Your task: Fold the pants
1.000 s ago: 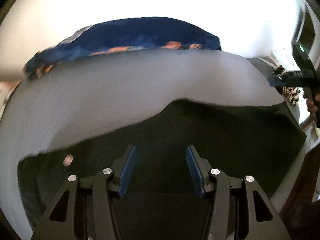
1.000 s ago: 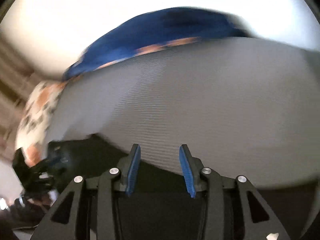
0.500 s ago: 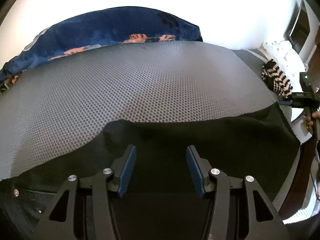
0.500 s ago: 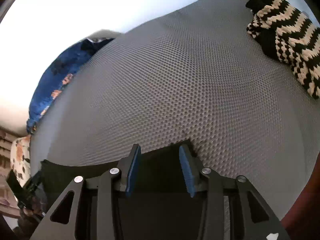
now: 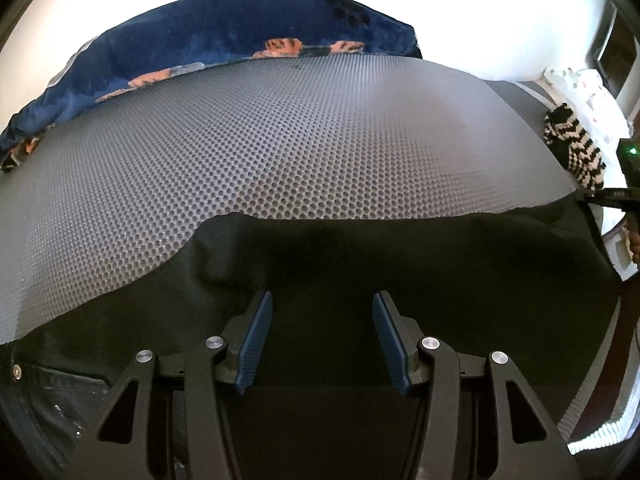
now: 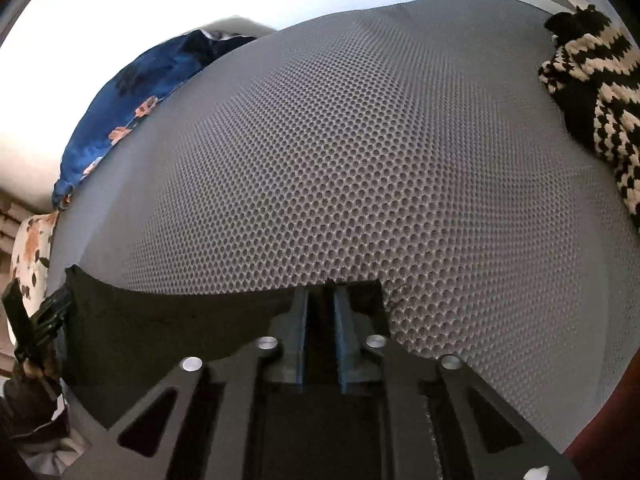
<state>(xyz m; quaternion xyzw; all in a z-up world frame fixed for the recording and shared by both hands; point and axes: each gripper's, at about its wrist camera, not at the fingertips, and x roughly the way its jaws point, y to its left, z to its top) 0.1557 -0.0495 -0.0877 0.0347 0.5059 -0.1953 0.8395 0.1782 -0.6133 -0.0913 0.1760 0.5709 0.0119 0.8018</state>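
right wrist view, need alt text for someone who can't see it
The right gripper has its blue-padded fingers nearly closed on the far corner of black pants lying on a grey honeycomb mat. A black and cream knit item lies at the right edge, a blue patterned blanket at the far left.

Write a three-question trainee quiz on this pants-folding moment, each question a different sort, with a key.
1. True or false: the left gripper is clamped on the black pants.
2. Multiple choice: the right gripper is A) wide open above the mat, B) closed to a narrow gap at the pants' edge, C) holding the striped knit.
3. Fill in: the pants lie on a grey ______ mat with a blue cushion at its far side.

Key: 1 false, it is open with cloth below it; 2 B; 3 perforated.
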